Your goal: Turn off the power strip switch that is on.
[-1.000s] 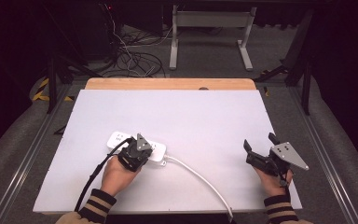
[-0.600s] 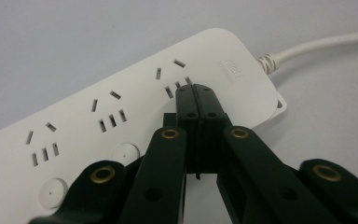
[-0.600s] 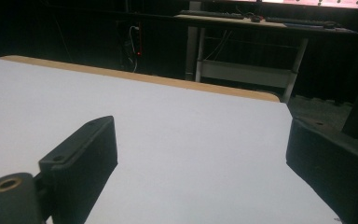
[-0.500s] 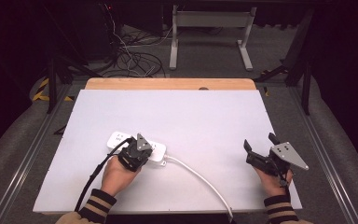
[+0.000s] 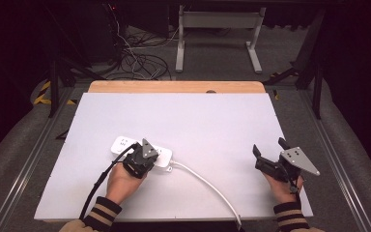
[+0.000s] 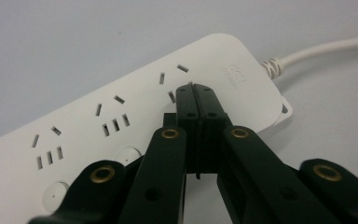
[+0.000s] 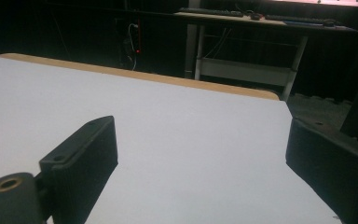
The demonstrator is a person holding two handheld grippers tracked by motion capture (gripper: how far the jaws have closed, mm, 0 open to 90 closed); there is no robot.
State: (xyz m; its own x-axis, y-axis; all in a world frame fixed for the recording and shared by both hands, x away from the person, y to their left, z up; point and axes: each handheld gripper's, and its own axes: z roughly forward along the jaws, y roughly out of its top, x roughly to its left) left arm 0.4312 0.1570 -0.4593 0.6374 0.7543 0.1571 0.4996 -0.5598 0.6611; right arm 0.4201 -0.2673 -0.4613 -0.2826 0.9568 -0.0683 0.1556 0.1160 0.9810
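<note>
My left claw, jaws pressed together, touches the white power strip; next, press down. My right claw waits wide.

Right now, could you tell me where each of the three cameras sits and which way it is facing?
High view: fixed above the person's side, looking forward and down on the table; both hands show, left gripper and right gripper.
Left gripper view: rides the left gripper, aimed down along its shut jaws at the power strip.
Right gripper view: rides the right gripper, looking low across the table between its open jaws toward the dark room.
Shared: the high and left gripper views both show the power strip and its cord.
</note>
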